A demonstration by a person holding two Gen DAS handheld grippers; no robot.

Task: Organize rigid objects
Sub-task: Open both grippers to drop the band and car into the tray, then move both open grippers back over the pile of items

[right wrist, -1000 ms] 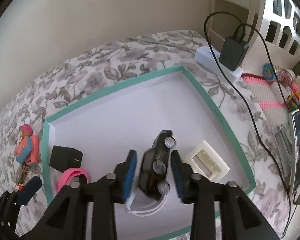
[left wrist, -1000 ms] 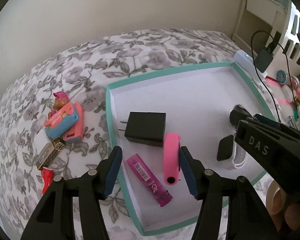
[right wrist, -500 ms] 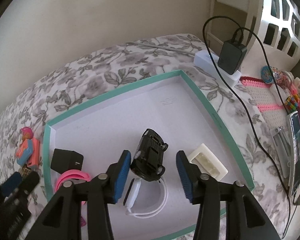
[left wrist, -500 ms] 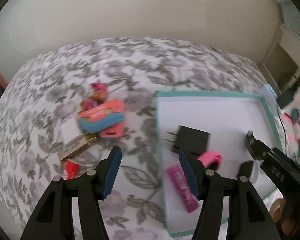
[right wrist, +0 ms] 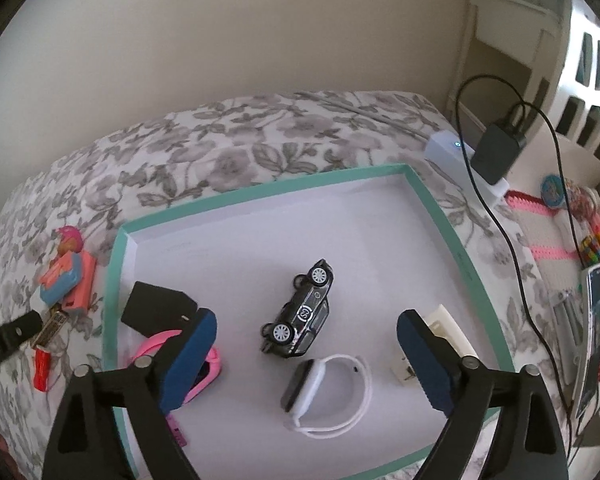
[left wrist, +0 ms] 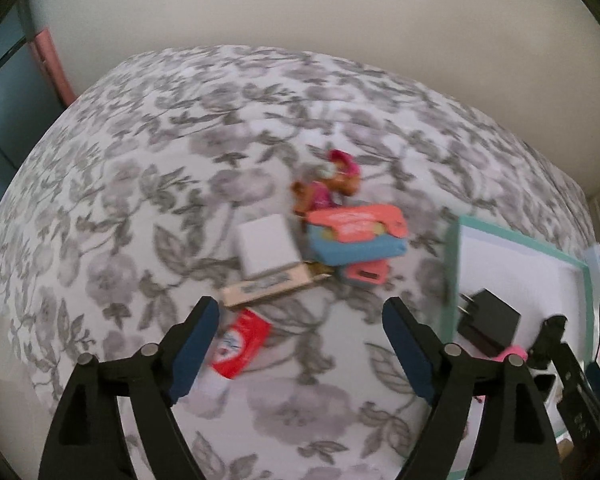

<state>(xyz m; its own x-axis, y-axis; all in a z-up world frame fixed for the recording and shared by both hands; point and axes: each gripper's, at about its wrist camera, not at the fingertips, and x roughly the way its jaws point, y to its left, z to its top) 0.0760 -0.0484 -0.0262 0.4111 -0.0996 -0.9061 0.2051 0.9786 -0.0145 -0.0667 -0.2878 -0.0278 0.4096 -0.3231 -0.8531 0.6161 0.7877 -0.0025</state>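
A teal-rimmed white tray (right wrist: 440, 216) lies on the floral bedspread. In it are a black toy car (right wrist: 302, 312) on its side, a white smartwatch (right wrist: 324, 394), a black charger (right wrist: 158, 312), a pink band (right wrist: 204, 372) and a cream plastic piece (right wrist: 448, 328). My right gripper (right wrist: 306, 364) is open and empty above the tray, behind the car. My left gripper (left wrist: 300, 354) is open and empty over the bedspread, near a red pack (left wrist: 242, 344), a tan box (left wrist: 268, 286), a white block (left wrist: 266, 248), a blue-and-coral toy (left wrist: 356, 236) and a small figure (left wrist: 328, 184).
The tray's left rim (left wrist: 452, 264) shows at the right of the left wrist view. A white power strip with a black adapter (right wrist: 496, 152) and cable lies beyond the tray. A phone (right wrist: 590, 336) and trinkets lie at the far right. A wall stands behind the bed.
My right gripper opened and let go of the toy car, which now lies on its side in the tray. My left gripper swung left from the tray to the loose objects.
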